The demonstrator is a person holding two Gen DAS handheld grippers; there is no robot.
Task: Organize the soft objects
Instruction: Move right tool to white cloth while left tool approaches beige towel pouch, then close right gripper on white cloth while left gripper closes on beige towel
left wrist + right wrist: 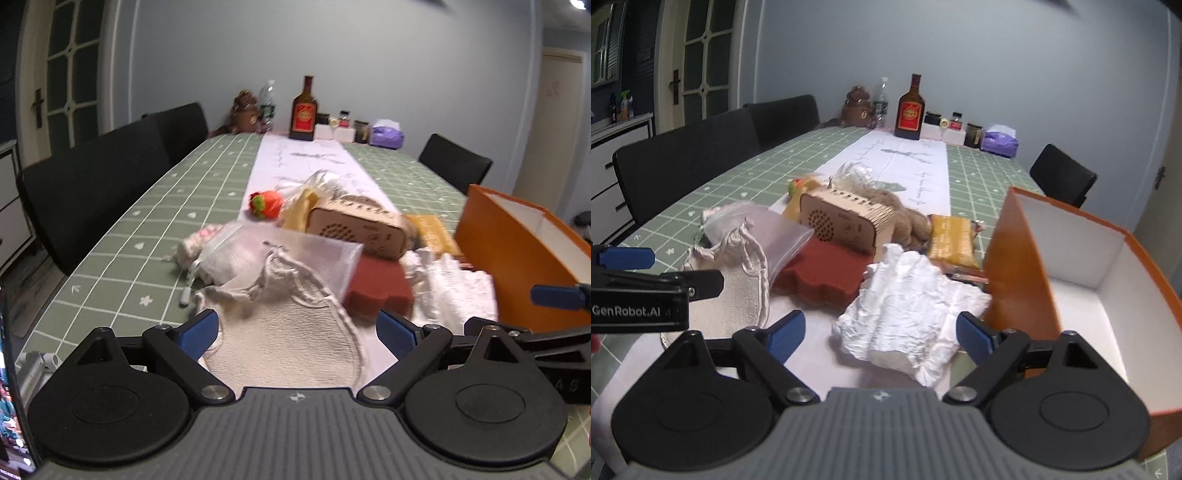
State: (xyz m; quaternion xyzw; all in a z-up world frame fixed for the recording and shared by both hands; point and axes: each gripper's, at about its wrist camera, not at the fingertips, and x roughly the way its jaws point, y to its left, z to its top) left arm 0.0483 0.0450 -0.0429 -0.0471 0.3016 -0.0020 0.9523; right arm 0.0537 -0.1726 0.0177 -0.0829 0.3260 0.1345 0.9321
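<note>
A green checked table (746, 173) carries a white runner (916, 166) and orange box (1015, 258).

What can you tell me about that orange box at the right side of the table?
The orange box looks like stiff cardboard, orange outside and plain white inside. It has no lid on and appears empty as far as its interior shows. It stands upright on the green checked tablecloth, near the table's front right corner, its open top facing up. The crumpled white cloth lies just beside its left wall; whether they touch is unclear. A yellow packet lies behind that corner.
</note>
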